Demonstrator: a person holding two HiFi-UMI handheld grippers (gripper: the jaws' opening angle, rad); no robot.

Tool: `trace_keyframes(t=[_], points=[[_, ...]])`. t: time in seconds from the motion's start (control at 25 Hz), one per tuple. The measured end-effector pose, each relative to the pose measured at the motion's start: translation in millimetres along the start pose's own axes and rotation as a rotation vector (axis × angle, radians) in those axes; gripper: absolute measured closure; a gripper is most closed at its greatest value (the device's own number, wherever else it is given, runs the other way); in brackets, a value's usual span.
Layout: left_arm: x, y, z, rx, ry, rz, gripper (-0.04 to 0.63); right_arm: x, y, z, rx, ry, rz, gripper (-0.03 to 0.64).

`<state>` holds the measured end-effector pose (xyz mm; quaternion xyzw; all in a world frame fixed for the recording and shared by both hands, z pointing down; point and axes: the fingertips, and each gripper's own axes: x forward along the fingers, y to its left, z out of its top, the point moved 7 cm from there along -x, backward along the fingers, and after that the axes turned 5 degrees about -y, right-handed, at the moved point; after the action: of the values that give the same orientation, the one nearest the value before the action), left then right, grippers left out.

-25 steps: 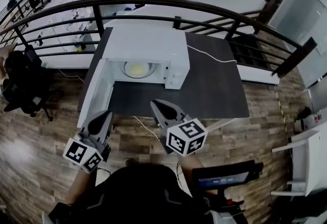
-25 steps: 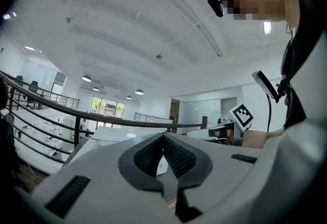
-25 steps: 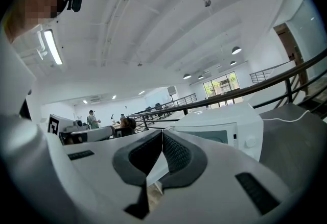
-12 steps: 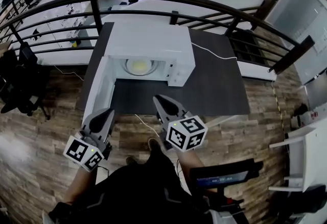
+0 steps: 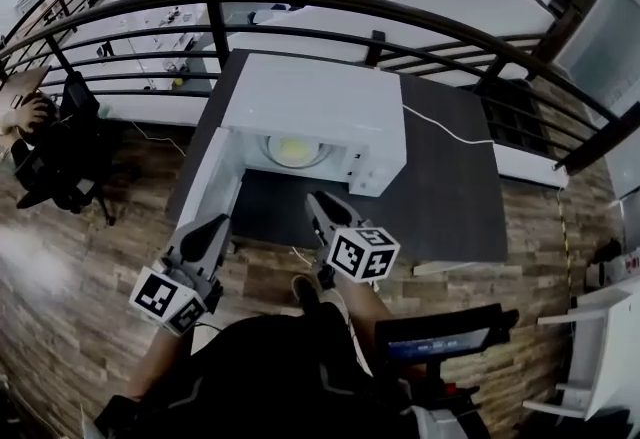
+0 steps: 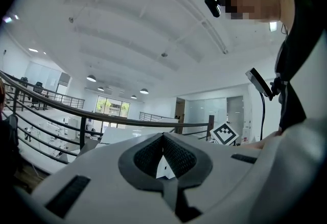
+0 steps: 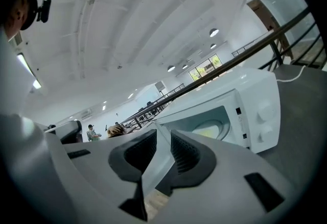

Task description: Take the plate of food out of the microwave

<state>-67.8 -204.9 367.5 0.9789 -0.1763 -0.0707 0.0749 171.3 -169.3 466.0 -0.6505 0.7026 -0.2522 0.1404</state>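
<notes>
The plate of food (image 5: 294, 149) is sitting inside the white microwave (image 5: 330, 97), which is standing on the dark bench (image 5: 450, 197) with its door (image 5: 214, 192) swung open to the left. Both grippers are hovering near the bench's front edge, well apart from the plate. The right gripper (image 5: 320, 207) is pointing almost straight at the cavity, its jaws opening with nothing between them, and the plate is lying ahead and slightly left of it. The left gripper (image 5: 210, 227) (jaws pressed together, empty) is lining up with the open door instead. The right one seems nearer, though the wide lens is making that hard to judge.
</notes>
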Motion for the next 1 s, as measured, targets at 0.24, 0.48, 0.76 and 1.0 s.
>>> trace_keyframes(t=[0.24, 0.48, 0.76, 1.0], points=[[19, 22, -8, 0.041, 0.052, 0.1, 0.591, 47, -62, -25, 0.25, 0.015, -0.029, 0.44], [31, 35, -2, 0.084, 0.047, 0.16, 0.591, 88, -105, -61, 0.453, 0.088, -0.077, 0.425], [36, 45, -7, 0.077, 0.069, 0.201, 0.591, 122, -131, -83, 0.55, 0.13, -0.113, 0.421], [30, 50, -9, 0.085, 0.091, 0.262, 0.591, 144, -148, -97, 0.632, 0.148, -0.148, 0.384]])
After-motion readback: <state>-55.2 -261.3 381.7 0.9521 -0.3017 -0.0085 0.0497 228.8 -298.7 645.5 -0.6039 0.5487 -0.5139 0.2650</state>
